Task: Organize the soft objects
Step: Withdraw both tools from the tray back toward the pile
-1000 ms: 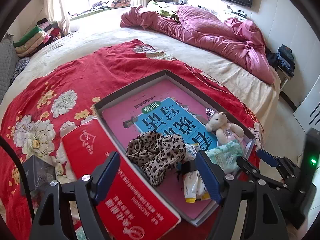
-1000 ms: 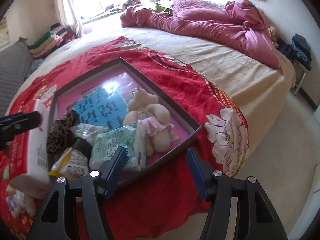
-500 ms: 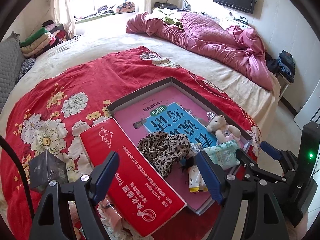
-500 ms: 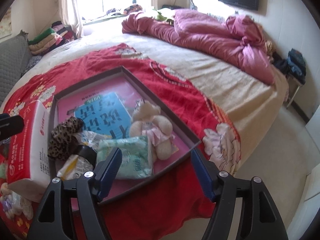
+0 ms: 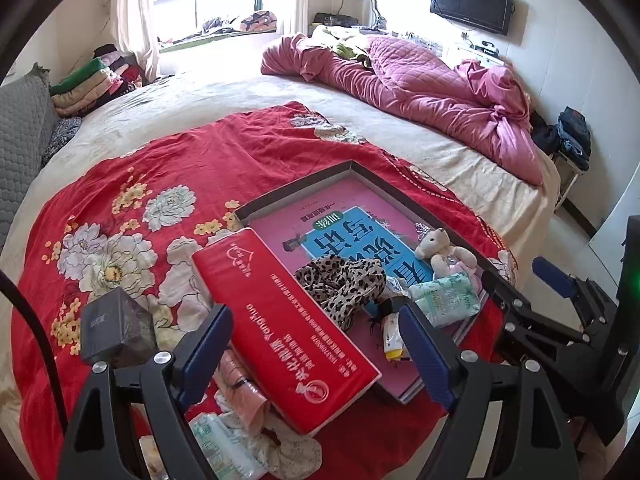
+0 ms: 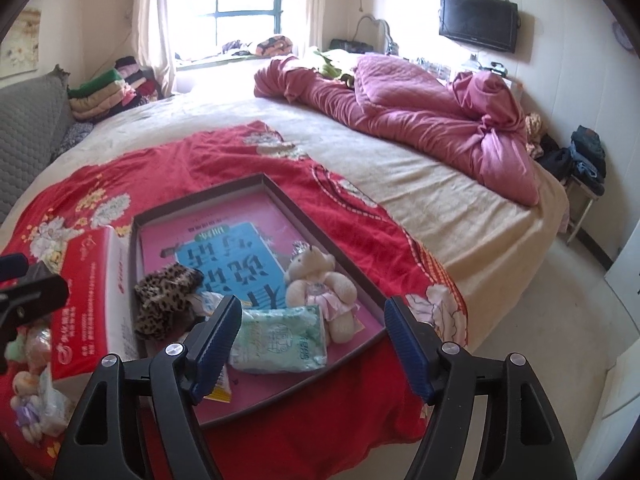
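Observation:
A dark shallow tray lies on the red floral blanket. It holds a pink-and-blue book, a leopard-print scrunchie, a small teddy bear, a green tissue packet and a yellow sachet. A red tissue pack leans on the tray's left rim. My left gripper hangs above that pack, its jaws opening and empty. Above the tray's near edge, my right gripper is open and holds nothing.
A dark box and several small soft items lie left of the red pack. A crumpled pink quilt fills the bed's far side. Folded clothes are stacked by the window. The bed's edge and floor are at right.
Both grippers have risen and drawn back from the tray, so more of the bed shows. Both pairs of jaws stand wider than a second ago.

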`<state>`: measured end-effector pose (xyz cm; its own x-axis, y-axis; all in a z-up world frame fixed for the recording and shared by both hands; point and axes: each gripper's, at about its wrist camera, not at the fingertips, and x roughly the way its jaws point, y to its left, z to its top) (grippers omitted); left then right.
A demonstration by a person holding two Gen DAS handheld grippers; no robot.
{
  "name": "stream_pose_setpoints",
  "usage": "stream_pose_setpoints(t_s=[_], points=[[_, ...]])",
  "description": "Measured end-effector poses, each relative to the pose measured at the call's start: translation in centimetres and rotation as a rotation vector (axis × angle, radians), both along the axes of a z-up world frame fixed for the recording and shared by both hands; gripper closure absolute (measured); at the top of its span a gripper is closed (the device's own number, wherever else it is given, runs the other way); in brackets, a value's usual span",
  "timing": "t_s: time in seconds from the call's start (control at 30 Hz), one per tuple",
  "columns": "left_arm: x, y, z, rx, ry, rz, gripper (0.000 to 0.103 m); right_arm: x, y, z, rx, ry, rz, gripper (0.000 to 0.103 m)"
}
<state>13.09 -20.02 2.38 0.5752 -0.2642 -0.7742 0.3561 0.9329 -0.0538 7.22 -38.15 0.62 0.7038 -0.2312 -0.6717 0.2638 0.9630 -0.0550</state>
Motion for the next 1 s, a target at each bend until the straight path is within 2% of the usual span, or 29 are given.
stream_pose_setpoints(t_s=[0.4,0.7,1.0], points=[[-1.8,2.1,1.7,-0.001,-0.023,0.019,0.018,-1.4,2.4,3.3,-0.012,-0.056,0.021,0.025],[-3.6,4.8,3.0,-0.009,-0.026,0.062,0.018,-2.3,4.8,5.8,-0.019,-0.096,0.078,0.025],[-5.0,7.1,3.4,-0.001,-0.026,0.100,0.018,-3.4,7.2,7.2,-0.023,-0.095,0.126,0.025]])
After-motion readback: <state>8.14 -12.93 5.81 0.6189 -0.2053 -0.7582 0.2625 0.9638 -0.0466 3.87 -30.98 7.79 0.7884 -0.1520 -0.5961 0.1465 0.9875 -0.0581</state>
